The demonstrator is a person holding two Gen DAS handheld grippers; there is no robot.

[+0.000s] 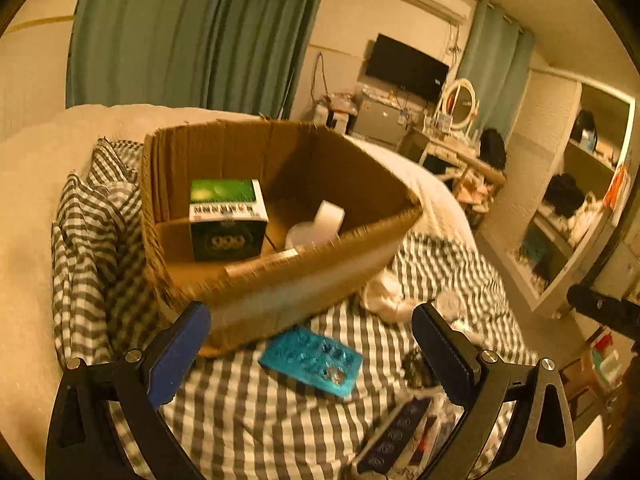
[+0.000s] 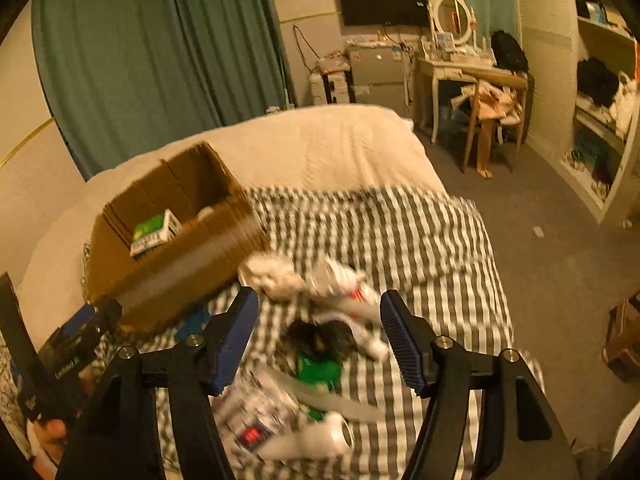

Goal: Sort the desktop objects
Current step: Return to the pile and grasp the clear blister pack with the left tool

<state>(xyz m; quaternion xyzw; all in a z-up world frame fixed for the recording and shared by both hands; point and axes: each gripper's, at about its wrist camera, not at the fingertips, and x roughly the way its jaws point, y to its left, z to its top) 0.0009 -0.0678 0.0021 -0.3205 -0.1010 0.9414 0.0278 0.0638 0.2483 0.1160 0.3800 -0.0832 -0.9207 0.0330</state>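
An open cardboard box [image 1: 280,272] [image 2: 172,264] stands on a bed with a grey checked sheet [image 1: 256,420]. Inside it lie a green and black carton [image 1: 226,220] [image 2: 154,230] and a white object [image 1: 320,224]. My left gripper [image 1: 312,344] is open and holds nothing, just in front of the box, over a turquoise blister tray [image 1: 312,360]. My right gripper [image 2: 320,324] is open and hovers over a blurred pile: a dark furry thing [image 2: 320,338], a green packet [image 2: 320,370], white tubes [image 2: 348,288] and a white cloth [image 2: 272,276].
A dark strip with round cells [image 1: 396,436] lies near the left gripper's right finger. A cream blanket [image 2: 320,148] covers the far bed. Beyond stand a vanity desk with mirror [image 2: 460,60], a chair [image 2: 492,120], open shelves [image 2: 600,120] and carpeted floor [image 2: 560,280].
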